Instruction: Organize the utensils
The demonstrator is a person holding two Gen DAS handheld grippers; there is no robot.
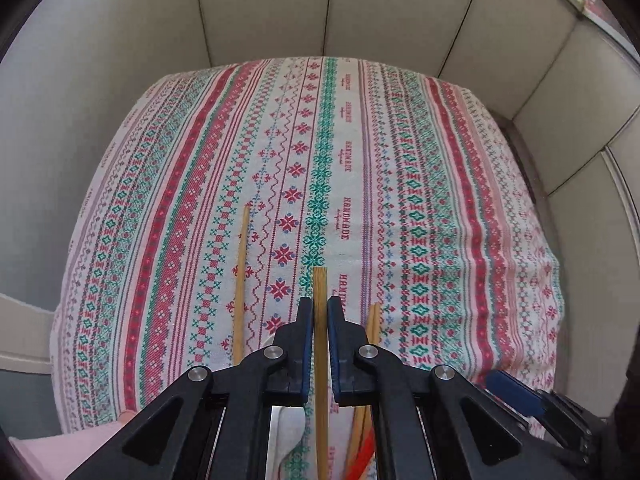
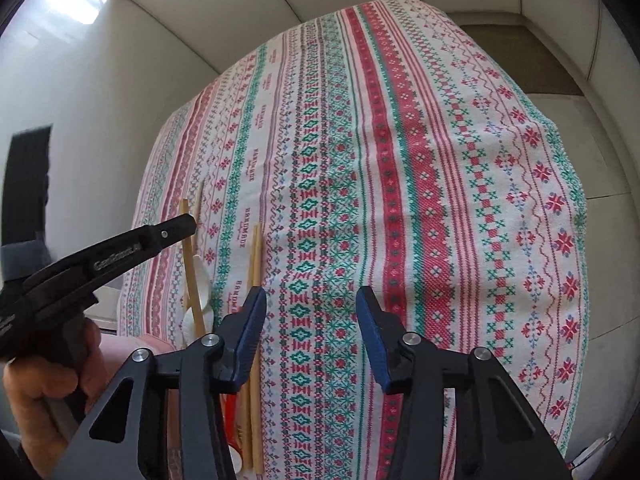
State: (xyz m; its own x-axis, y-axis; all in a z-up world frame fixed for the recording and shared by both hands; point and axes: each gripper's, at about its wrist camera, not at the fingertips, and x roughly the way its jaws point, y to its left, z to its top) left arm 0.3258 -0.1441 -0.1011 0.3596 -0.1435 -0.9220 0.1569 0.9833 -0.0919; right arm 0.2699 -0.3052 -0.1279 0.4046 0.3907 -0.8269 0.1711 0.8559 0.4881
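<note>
My left gripper [image 1: 320,312] is shut on a bamboo chopstick [image 1: 320,284] and holds it above the patterned tablecloth [image 1: 420,200]. Another chopstick [image 1: 241,280] lies on the cloth to its left, and a pair of chopsticks [image 1: 374,324] lies to its right. My right gripper [image 2: 311,300] is open and empty over the cloth [image 2: 400,200]. In the right wrist view the left gripper [image 2: 176,230] shows at the left, holding its chopstick [image 2: 192,280]. The pair of chopsticks [image 2: 255,264] lies beside my right gripper's left finger. A white spoon [image 2: 200,280] lies behind the held chopstick.
A red item [image 1: 362,460] lies under the pair of chopsticks near the front edge; it also shows in the right wrist view [image 2: 232,408]. Padded grey walls [image 1: 400,8] surround the table on the far and right sides.
</note>
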